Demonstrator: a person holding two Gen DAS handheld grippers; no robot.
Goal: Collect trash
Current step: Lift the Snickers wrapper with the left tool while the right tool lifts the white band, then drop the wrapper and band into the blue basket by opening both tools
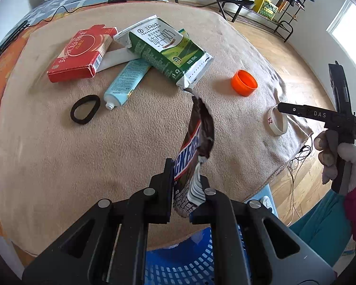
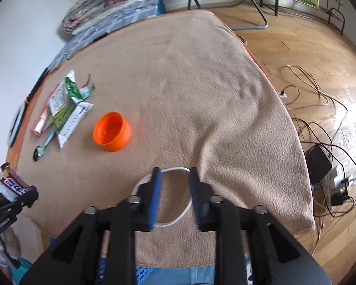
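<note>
Left gripper (image 1: 180,196) clamps a Snickers wrapper (image 1: 197,140) above the blanket's (image 1: 59,156) near edge. Right gripper (image 2: 174,196), jaws apart, straddles a white ring (image 2: 175,222) lying on the blanket, pads not pressing.

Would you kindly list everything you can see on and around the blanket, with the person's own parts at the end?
Snickers wrapper: 1, brown, clamped in left gripper above blanket.
Milk carton: 1, green and white, flattened, far side, lying over the tube.
Tube: 1, pale blue, uncapped, beside red box.
Red box: 1, red, far left.
Hair band: 1, black, near the tube's nozzle.
Cap: 1, orange, open side up, mid-blanket.
Wristband: 1, white, under right gripper.
Blanket: 1, tan, covering the surface.
Basket: 1, blue, below near edge.
Left gripper: shut on wrapper.
Right gripper: open above wristband.
Gloved hand: 1, holding right gripper.
</note>
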